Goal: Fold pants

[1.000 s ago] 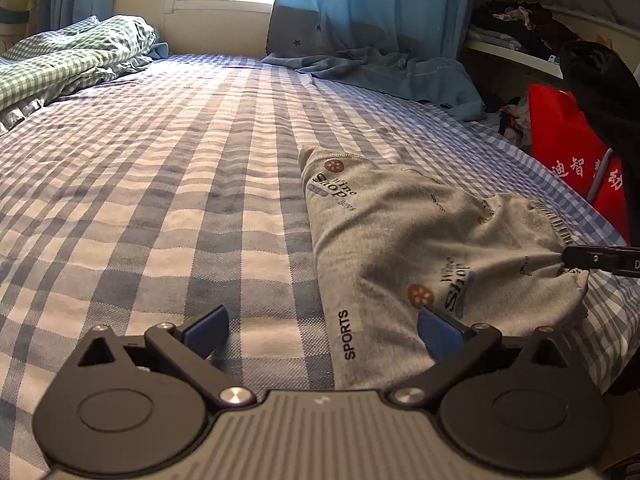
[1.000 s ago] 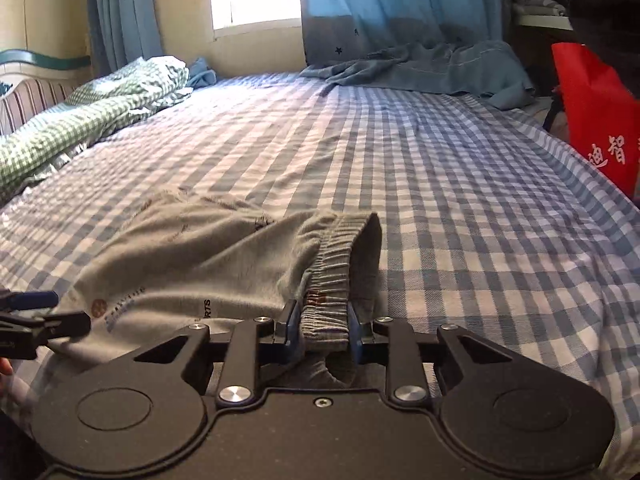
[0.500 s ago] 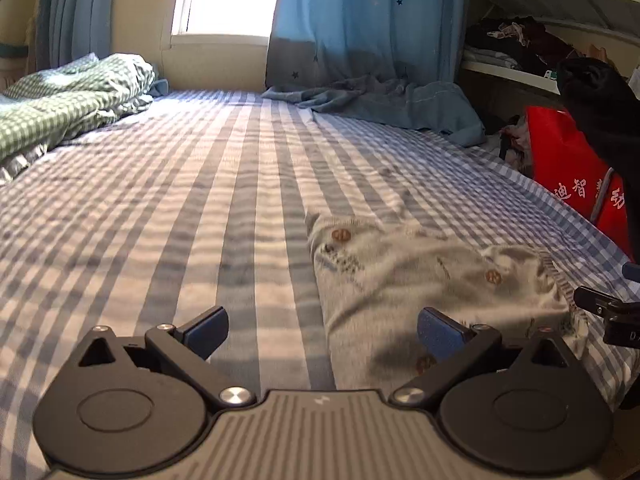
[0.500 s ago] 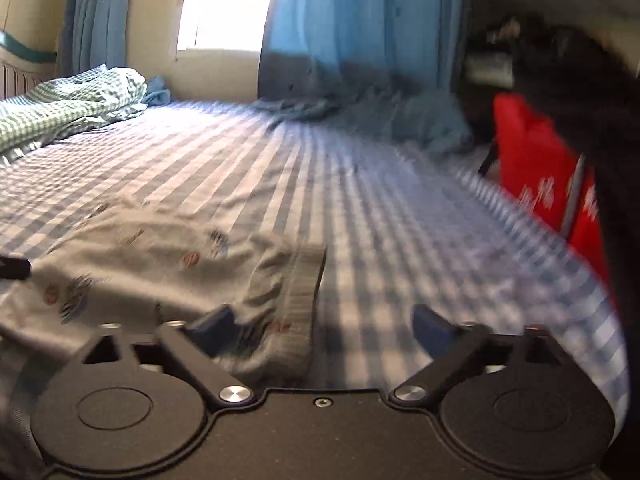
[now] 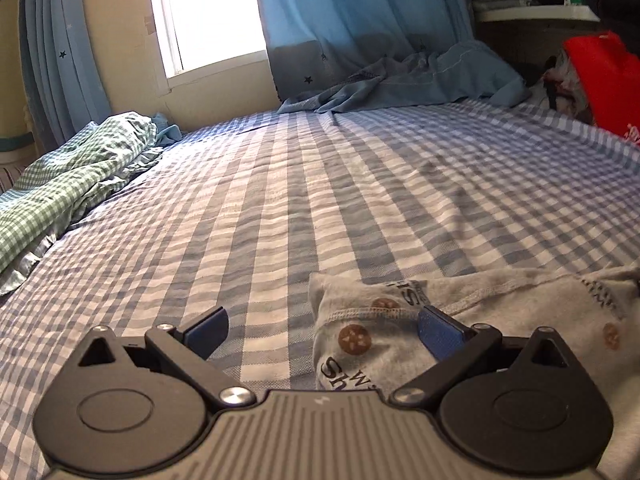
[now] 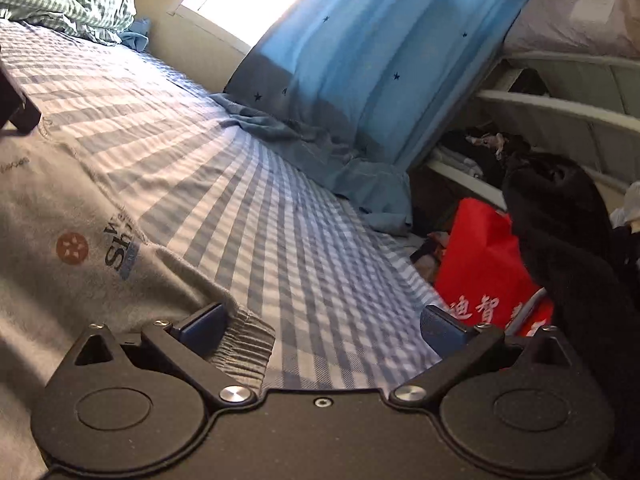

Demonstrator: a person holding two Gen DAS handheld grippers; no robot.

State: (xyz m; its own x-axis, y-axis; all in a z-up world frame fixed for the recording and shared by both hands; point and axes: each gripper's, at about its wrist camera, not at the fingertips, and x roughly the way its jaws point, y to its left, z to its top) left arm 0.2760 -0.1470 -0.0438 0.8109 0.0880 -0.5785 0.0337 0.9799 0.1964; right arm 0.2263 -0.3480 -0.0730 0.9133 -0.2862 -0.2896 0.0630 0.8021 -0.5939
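Grey pants [image 5: 500,320] lie folded on checked bedsheet [image 5: 320,200], hem corner between left gripper [image 5: 322,326] pads, right pad over cloth. Jaws wide, gripping nothing.

Right gripper [image 6: 320,322] jaws have just been opening, now full wide and empty; waistband [image 6: 244,344] just beside its left pad.

Judgement: one fold laid, released (bundle long). Probably another fold left.

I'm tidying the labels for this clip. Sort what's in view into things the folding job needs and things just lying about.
For the job:
grey printed pants
left tool, open
right tool, open, jaws just opened
checked bed sheet

Lying about:
green checked bedding
blue star curtain
red bag
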